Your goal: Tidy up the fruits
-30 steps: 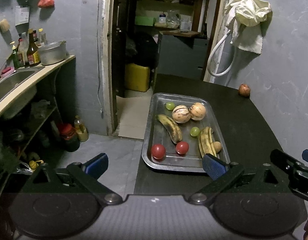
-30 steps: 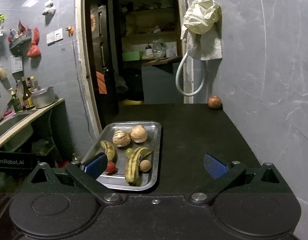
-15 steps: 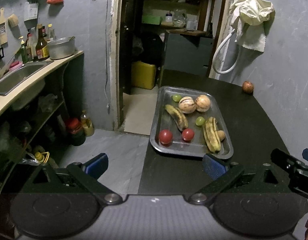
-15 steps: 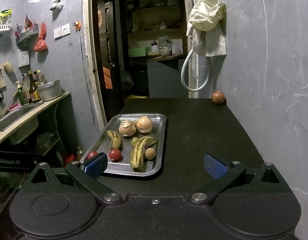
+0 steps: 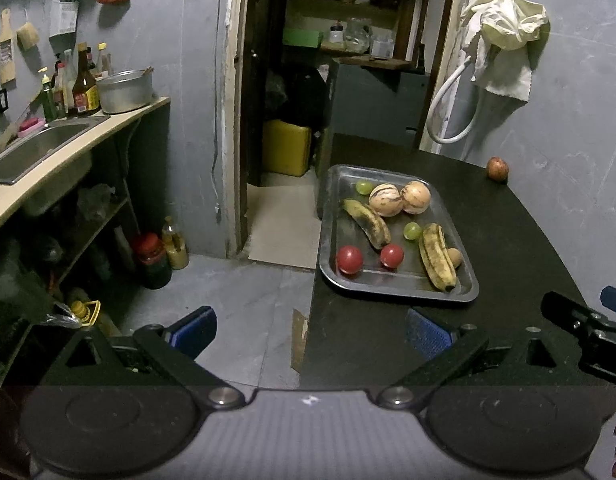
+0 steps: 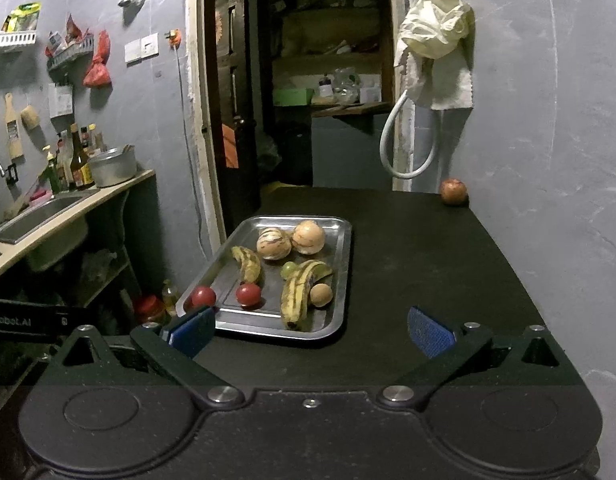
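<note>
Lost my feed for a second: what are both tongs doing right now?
Left tongs: open, holding nothing, short of the silver metal tray.
Right tongs: open, holding nothing, above the black table.

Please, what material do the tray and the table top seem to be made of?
The tray looks like metal, probably stainless steel, with a brushed, shiny finish: it reflects light and the fruit. The table top is dark and matt, with no glare; the material cannot be told, perhaps laminate or a rubbery covering.

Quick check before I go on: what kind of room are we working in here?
Most likely a small home kitchen: a sink set in a counter, sauce bottles beside a metal pot, and a tray of fruit on a dark table.
</note>
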Motion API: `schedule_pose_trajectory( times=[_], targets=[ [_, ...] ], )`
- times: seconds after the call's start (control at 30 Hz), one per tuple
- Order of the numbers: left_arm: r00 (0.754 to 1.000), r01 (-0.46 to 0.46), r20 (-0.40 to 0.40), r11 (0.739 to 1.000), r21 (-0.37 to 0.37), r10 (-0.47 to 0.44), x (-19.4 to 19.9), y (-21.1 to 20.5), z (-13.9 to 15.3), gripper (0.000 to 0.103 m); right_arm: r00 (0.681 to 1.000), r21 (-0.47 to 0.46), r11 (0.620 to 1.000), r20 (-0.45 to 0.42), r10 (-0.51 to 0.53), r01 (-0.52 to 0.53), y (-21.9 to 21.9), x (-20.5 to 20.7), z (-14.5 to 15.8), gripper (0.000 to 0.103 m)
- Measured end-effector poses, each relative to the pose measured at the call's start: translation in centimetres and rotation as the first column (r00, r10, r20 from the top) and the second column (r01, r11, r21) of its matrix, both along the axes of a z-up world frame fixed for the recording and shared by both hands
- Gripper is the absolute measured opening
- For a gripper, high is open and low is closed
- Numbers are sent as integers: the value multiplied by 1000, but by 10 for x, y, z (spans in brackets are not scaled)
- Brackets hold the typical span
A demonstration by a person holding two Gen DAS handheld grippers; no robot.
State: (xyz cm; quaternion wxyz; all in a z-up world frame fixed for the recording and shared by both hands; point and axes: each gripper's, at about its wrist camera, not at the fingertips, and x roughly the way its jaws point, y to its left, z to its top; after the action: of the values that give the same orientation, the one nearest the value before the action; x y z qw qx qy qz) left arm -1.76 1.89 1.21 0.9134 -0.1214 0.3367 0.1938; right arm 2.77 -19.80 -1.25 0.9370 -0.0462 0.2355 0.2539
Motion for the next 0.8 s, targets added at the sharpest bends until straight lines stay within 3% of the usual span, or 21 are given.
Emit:
schedule_pose_trajectory(
  times=[0.33,0.8],
  targets=[
    [999,25,-32,999,-28,-26,-5,20,-11,102,999,-24,999,-29,-33,32,10,0,1,102],
    [996,67,-62,997,-32,-69,-2,17,-19,102,993,-40,997,-95,-65,62,3,1,-11,102]
  ],
)
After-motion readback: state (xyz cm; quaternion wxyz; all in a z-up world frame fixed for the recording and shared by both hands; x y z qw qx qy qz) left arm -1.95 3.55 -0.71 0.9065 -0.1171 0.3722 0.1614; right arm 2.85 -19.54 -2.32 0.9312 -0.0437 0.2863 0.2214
